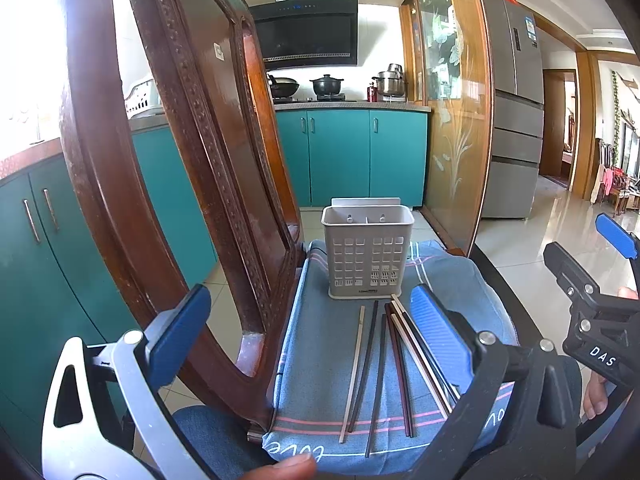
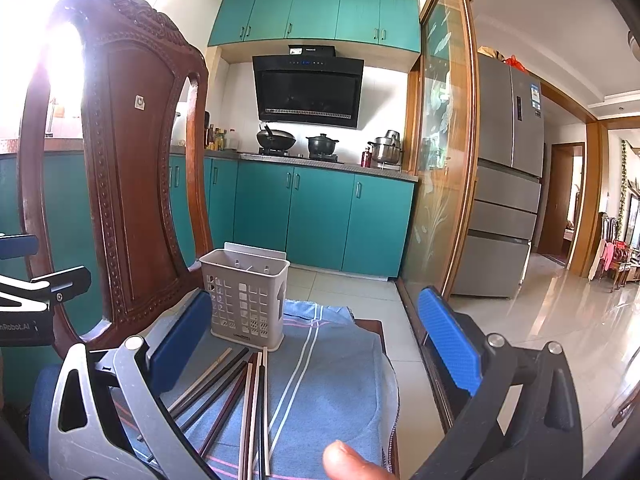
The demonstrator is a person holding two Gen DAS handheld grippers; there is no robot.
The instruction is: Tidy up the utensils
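A grey perforated utensil holder (image 1: 367,254) stands upright and empty on a blue cloth (image 1: 320,360) over a chair seat. Several chopsticks (image 1: 384,364), pale, black and dark red, lie side by side on the cloth just in front of it. My left gripper (image 1: 316,336) is open and empty, hovering over the chopsticks. My right gripper (image 2: 316,344) is open and empty, above the cloth to the right of the chopsticks (image 2: 236,396) and in front of the holder (image 2: 245,300). The right gripper also shows at the right edge of the left wrist view (image 1: 600,280).
The carved wooden chair back (image 1: 168,184) rises close on the left of the holder. Behind are teal kitchen cabinets (image 1: 348,156), a stove with pots, a glass sliding door (image 1: 452,100) and a fridge (image 1: 516,112). Tiled floor lies to the right.
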